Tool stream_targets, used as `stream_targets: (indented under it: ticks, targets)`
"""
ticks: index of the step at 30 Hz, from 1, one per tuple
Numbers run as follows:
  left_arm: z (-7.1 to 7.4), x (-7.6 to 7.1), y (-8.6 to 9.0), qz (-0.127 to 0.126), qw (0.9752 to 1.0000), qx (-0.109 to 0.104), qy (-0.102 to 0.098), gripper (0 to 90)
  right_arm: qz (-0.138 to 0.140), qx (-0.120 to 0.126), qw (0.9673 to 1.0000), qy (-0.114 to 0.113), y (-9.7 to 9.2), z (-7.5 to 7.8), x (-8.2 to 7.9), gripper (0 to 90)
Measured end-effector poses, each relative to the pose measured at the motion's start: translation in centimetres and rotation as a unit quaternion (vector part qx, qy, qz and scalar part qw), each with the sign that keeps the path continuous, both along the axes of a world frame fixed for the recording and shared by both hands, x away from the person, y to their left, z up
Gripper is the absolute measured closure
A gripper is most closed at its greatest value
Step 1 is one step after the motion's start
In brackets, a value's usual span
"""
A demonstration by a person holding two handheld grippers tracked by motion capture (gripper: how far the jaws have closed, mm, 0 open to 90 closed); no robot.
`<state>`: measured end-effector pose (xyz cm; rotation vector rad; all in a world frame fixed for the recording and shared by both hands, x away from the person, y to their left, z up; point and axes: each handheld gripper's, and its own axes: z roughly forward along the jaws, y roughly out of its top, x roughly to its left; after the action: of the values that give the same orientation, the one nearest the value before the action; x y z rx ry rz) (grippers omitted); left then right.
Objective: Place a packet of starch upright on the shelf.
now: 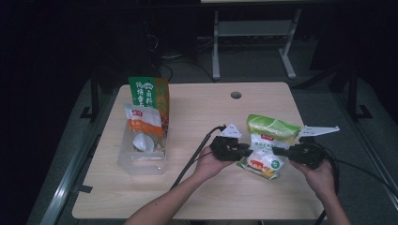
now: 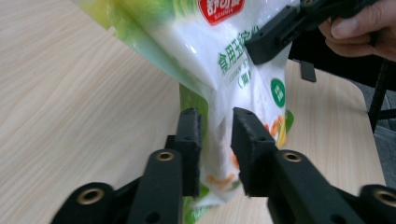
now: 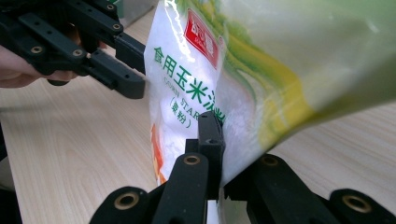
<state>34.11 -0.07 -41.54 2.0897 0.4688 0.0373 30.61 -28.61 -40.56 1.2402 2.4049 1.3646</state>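
A white and green bag of starch is held up above the right half of the wooden table. My right gripper grips its right side; in the right gripper view the right gripper is shut on the bag, with one jaw hidden behind the plastic. At the bag's left edge is my left gripper. The left gripper view has the left gripper with its jaws apart and the bag's thin edge hanging between them, a small gap beside one pad.
A clear plastic box with a white and orange packet in it stands at the table's left. A green and orange carton stands behind it. A cable trails from the left gripper toward the front edge. A round hole lies at the back.
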Motion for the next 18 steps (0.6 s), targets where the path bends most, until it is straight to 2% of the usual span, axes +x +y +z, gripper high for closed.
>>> stream_targets:
  ticks: [5,10,13,18]
  targets:
    - [0.1,-0.5,1.0,0.004,1.0,0.006,-0.006,64.0,-0.005,-0.004,1.0,-0.006,0.3,0.5,0.0,87.8]
    - [0.1,-1.1,2.0,0.006,0.9999,0.01,-0.003,57.7,-0.008,-0.009,0.9999,-0.011,0.7,1.1,0.0,87.9]
    - [0.2,-1.5,2.5,0.006,0.9998,0.018,-0.01,53.9,-0.008,-0.011,0.9998,-0.014,0.9,1.5,0.1,88.0]
    - [0.2,-2.3,3.7,0.012,0.9998,0.014,-0.007,49.4,-0.008,-0.014,0.9998,-0.015,1.2,2.0,0.4,88.0]
